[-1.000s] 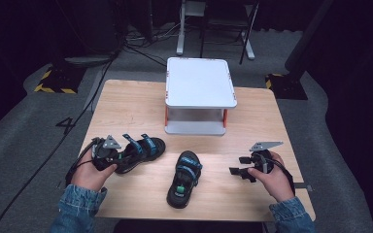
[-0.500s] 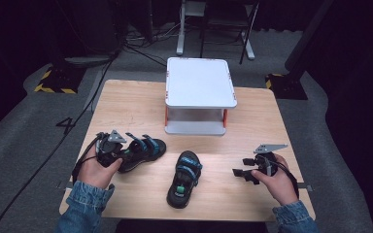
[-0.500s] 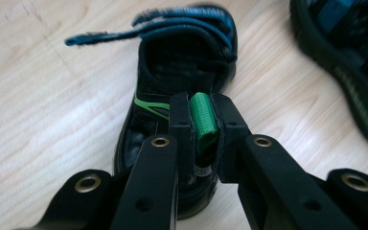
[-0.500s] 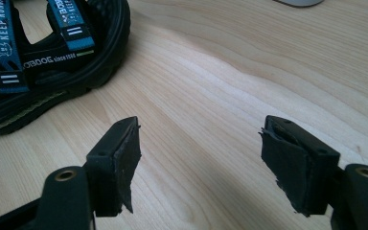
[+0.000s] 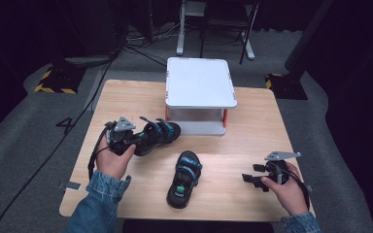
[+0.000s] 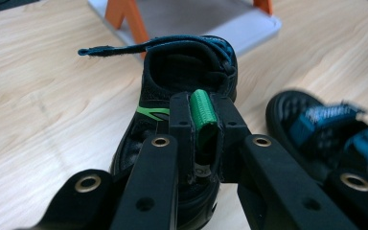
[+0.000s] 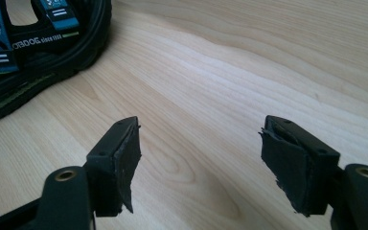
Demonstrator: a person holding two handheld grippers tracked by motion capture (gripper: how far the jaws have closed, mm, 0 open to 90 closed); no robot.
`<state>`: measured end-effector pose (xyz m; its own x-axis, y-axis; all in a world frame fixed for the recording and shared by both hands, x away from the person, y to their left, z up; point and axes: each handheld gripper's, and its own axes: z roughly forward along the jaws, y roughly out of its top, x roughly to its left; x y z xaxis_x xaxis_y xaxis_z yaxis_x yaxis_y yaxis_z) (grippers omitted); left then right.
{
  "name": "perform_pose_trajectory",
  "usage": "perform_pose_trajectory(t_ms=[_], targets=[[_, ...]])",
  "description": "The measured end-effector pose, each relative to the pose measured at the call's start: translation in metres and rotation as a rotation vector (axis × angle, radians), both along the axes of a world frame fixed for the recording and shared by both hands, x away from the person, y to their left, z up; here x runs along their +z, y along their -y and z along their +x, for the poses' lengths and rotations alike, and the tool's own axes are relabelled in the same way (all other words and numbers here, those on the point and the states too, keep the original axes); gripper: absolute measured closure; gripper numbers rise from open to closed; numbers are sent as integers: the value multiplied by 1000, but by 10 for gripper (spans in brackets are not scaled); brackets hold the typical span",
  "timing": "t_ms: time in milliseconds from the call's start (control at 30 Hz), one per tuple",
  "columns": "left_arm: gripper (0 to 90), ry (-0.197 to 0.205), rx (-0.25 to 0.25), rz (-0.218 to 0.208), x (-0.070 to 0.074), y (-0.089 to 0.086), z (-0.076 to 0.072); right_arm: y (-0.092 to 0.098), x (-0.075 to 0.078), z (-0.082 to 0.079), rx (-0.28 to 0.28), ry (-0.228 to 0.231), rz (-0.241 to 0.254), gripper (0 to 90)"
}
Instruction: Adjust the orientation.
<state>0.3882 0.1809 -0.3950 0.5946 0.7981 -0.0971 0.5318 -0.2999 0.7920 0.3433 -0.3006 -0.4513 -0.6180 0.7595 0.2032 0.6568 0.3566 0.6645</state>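
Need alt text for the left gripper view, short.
The left gripper is shut on the green heel loop of a black sandal on a wooden table. A second sandal lies blurred at right, a white stand behind.

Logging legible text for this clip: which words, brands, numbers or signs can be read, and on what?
"4": on the grey floor left of the table.
"OBDOG since 1999" (first letter cut off): on a strap of the sandal, right gripper view.
"KEEP": on another strap of that sandal; the line above it is too cut off to read.
White print by the green loop of the held sandal: hidden, unreadable.
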Motion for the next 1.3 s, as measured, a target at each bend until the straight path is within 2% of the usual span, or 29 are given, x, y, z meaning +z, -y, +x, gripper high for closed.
perform_pose_trajectory(t_ms=[100,167,300,467,600,733,800,833,867,900,933,1000,1067,1133,1200,1300], targets=[[810,1,9,-21,-2,8,8,5,0,-5,-16,0,0,306],[811,6,32,-40,-6,21,20,12,0,-12,-42,0,1,306],[810,29,44,-43,-8,40,35,16,1,-18,-68,5,4,307],[810,85,54,-55,-17,55,50,15,-1,-21,-63,4,2,307],[810,99,67,-52,-29,63,60,14,-2,-21,-62,-1,-3,308],[807,59,46,-36,-37,70,68,11,-3,-21,-55,-1,-5,307],[802,43,42,-28,-37,71,68,11,-3,-21,-56,-1,-4,307],[791,34,35,-16,-38,71,68,12,-3,-21,-56,-1,-5,307],[774,-4,21,-19,-38,71,68,12,-3,-20,-56,-1,-6,307],[752,-24,8,-17,-39,71,67,12,-3,-20,-55,-1,-6,307],[715,-24,8,-17,-39,71,67,12,-3,-20,-56,-1,-6,307],[663,-66,-39,10,-43,73,64,11,-3,-19,-53,0,-6,307],[662,-87,-72,20,-44,76,63,10,-3,-18,-43,1,-7,307],[649,-99,-110,8,-46,80,61,8,-2,-17,-40,2,-6,307],[615,-91,-136,-27,-48,81,61,7,-2,-15,-32,5,0,307],[570,-78,-138,-62,-48,78,60,6,-2,-14,-27,3,-2,307]])
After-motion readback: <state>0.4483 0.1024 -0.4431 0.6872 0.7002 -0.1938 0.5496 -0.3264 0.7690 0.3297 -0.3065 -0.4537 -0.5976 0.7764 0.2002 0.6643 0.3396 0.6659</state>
